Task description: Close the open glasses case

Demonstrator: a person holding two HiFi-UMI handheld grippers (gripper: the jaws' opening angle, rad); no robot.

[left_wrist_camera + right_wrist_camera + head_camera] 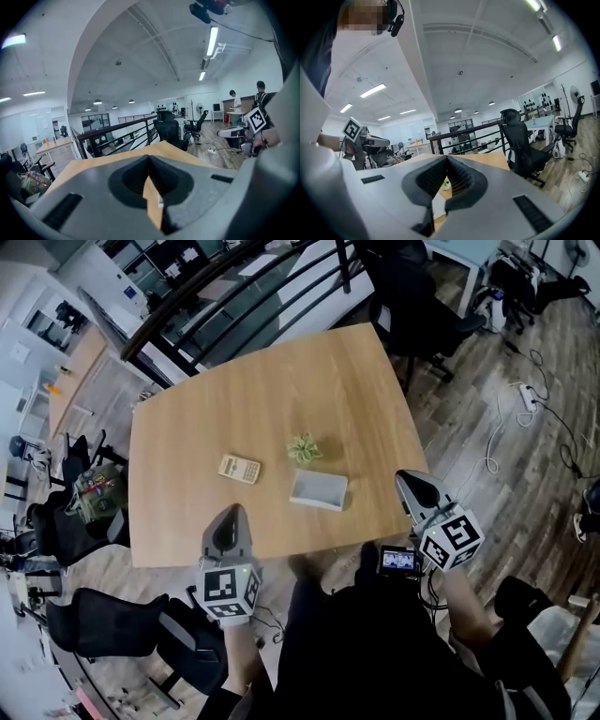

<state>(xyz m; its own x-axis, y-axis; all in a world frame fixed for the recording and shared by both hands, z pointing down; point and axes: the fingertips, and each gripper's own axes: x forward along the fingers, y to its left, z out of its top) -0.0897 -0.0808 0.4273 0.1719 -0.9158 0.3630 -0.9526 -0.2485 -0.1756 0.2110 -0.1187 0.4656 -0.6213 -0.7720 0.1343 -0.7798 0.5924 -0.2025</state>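
The glasses case [319,489] is a pale grey rectangle lying on the wooden table [281,381], right of centre and toward the near edge. From here I cannot make out its lid. My left gripper [230,513] hovers over the table's near edge, left of the case, jaws shut and empty. My right gripper [406,477] sits at the near right edge, right of the case, also shut and empty. In the right gripper view a sliver of the case [438,205] shows through the gap under the meeting jaws [447,158]. The left gripper view shows its jaws [149,157] meeting over bare wood.
A small green plant [304,448] stands just behind the case, and a calculator [239,469] lies to its left. A black office chair [412,306] is at the far right corner, and more chairs [122,629] stand near left. A dark railing [234,296] runs behind the table.
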